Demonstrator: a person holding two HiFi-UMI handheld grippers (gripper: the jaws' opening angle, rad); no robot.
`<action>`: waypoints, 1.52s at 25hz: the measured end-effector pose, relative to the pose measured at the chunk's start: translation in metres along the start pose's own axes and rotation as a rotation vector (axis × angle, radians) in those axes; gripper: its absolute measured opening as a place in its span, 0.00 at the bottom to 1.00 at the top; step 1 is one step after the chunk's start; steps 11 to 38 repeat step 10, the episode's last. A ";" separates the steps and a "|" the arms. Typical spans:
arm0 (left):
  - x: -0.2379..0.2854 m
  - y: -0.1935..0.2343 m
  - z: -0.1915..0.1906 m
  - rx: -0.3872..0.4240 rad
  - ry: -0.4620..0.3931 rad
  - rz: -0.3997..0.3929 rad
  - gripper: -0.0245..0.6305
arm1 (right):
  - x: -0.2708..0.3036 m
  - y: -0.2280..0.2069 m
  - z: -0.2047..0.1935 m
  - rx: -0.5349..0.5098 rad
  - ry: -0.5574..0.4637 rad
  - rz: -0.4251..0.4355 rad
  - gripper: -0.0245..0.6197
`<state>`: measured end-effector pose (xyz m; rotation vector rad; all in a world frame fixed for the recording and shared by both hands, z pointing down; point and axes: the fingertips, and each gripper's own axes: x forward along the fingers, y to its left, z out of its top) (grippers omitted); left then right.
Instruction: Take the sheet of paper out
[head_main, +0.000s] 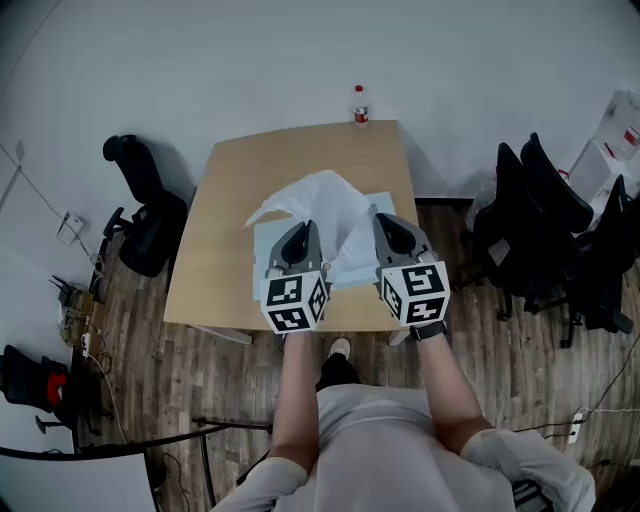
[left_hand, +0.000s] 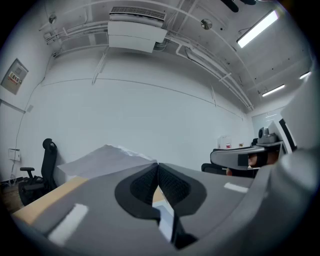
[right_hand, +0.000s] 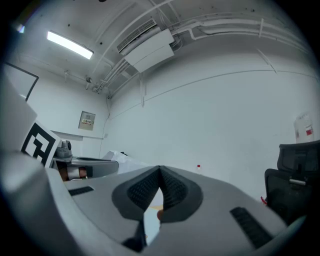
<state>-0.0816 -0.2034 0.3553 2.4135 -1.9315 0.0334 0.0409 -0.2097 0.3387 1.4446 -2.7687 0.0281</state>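
Observation:
A white sheet of paper (head_main: 322, 203) rises crumpled in a tent shape over a pale blue folder (head_main: 266, 252) that lies flat on the wooden table (head_main: 222, 215). My left gripper (head_main: 305, 232) is shut, its tips at the sheet's near left part. In the left gripper view the paper (left_hand: 107, 156) runs up to the closed tips of the left gripper (left_hand: 158, 165). My right gripper (head_main: 378, 218) is shut at the sheet's right edge. In the right gripper view the tips of the right gripper (right_hand: 160, 169) meet, and the paper (right_hand: 121, 158) shows to their left.
A small bottle with a red label (head_main: 360, 106) stands at the table's far edge. A black office chair (head_main: 146, 215) is to the left, and several more chairs (head_main: 545, 225) to the right. I stand at the table's near edge on the wooden floor (head_main: 180, 390).

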 end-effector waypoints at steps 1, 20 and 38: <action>0.002 0.000 -0.001 -0.001 0.003 -0.003 0.05 | 0.001 -0.001 -0.001 0.001 0.003 -0.002 0.06; 0.029 0.013 -0.005 -0.014 0.026 -0.017 0.05 | 0.024 -0.012 -0.004 0.000 0.016 -0.007 0.06; 0.029 0.013 -0.005 -0.014 0.026 -0.017 0.05 | 0.024 -0.012 -0.004 0.000 0.016 -0.007 0.06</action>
